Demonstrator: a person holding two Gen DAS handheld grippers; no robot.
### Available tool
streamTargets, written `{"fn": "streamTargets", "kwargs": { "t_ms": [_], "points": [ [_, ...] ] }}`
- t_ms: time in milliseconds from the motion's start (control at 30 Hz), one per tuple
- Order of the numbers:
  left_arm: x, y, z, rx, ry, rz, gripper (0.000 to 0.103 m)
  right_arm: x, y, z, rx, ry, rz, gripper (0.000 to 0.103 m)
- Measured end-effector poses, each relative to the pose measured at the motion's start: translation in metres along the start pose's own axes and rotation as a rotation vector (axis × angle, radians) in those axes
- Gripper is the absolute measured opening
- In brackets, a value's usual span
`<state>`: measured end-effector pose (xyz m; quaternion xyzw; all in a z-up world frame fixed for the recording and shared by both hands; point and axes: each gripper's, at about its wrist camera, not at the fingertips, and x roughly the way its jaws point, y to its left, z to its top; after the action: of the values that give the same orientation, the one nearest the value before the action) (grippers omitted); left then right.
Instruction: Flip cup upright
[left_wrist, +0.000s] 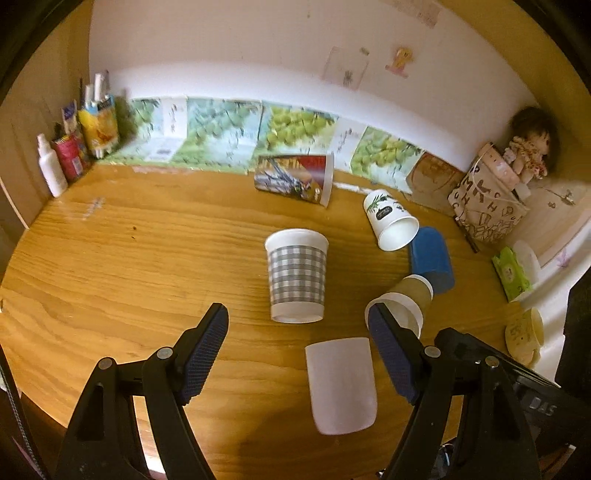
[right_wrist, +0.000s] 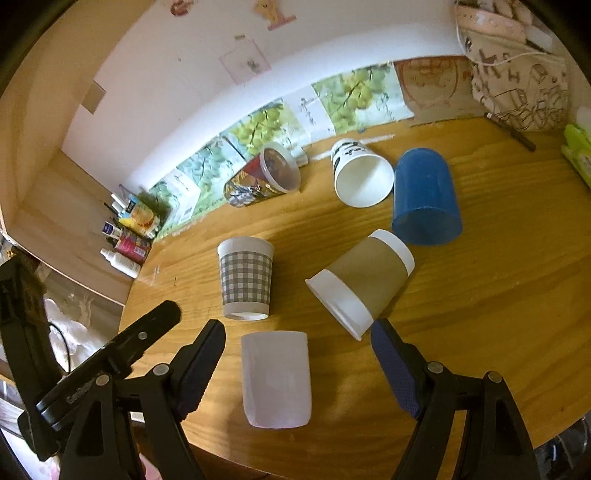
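Several cups are on the round wooden table (left_wrist: 129, 277). A frosted white cup (left_wrist: 341, 384) (right_wrist: 275, 380) lies on its side below both grippers. A grey-checked cup (left_wrist: 297, 277) (right_wrist: 245, 277) is just beyond, wide end away from me; I cannot tell whether it stands or lies. A brown-sleeved cup (left_wrist: 413, 291) (right_wrist: 364, 284), a blue cup (left_wrist: 430, 258) (right_wrist: 424, 195), a white leaf-print cup (left_wrist: 388, 218) (right_wrist: 362, 177) and a comic-print cup (left_wrist: 295, 177) (right_wrist: 258, 181) lie on their sides. My left gripper (left_wrist: 297, 308) and right gripper (right_wrist: 297, 326) hover open above the table, holding nothing.
Bottles and tubes (left_wrist: 66, 155) crowd the back left corner. A patterned paper bag (left_wrist: 484, 206) with a doll (left_wrist: 528, 147) stands at the back right, beside a green wipes pack (left_wrist: 511, 273) and a pale mug (left_wrist: 524, 336). Picture cards (left_wrist: 221, 129) line the wall. The table's curved edge runs near me.
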<state>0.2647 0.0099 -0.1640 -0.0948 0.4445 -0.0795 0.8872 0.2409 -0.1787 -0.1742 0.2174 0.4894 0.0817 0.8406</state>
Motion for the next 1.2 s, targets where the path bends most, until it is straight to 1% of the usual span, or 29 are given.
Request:
{"fn": "streamTargets", "kwargs": {
  "t_ms": [267, 467, 567, 700, 900, 1100, 1200],
  "points": [
    [-0.031, 0.016, -0.021, 0.033, -0.067, 0.012, 0.081, -0.006, 0.016, -0.035, -0.059, -0.131, -0.041, 0.082],
    [-0.045, 0.032, -0.035, 0.039, -0.062, 0.029, 0.081, -0.003, 0.035, -0.059, -0.143, -0.218, -0.079, 0.082],
    [-0.053, 0.041, -0.042, 0.044, -0.063, 0.026, 0.081, 0.0, 0.044, -0.067, -0.182, -0.246, -0.087, 0.082],
    [-0.062, 0.051, -0.053, 0.054, -0.076, 0.043, 0.081, 0.009, 0.053, -0.074, -0.217, -0.26, -0.108, 0.082],
    [-0.063, 0.064, -0.064, 0.047, -0.044, 0.072, 0.081, 0.026, 0.061, -0.078, -0.259, -0.247, -0.136, 0.082],
    [-0.059, 0.078, -0.069, 0.016, -0.01, 0.077, 0.081, 0.046, 0.066, -0.076, -0.28, -0.192, -0.136, 0.082],
    [-0.057, 0.083, -0.07, 0.004, -0.003, 0.08, 0.081, 0.054, 0.067, -0.074, -0.287, -0.168, -0.15, 0.082]
  ]
}}
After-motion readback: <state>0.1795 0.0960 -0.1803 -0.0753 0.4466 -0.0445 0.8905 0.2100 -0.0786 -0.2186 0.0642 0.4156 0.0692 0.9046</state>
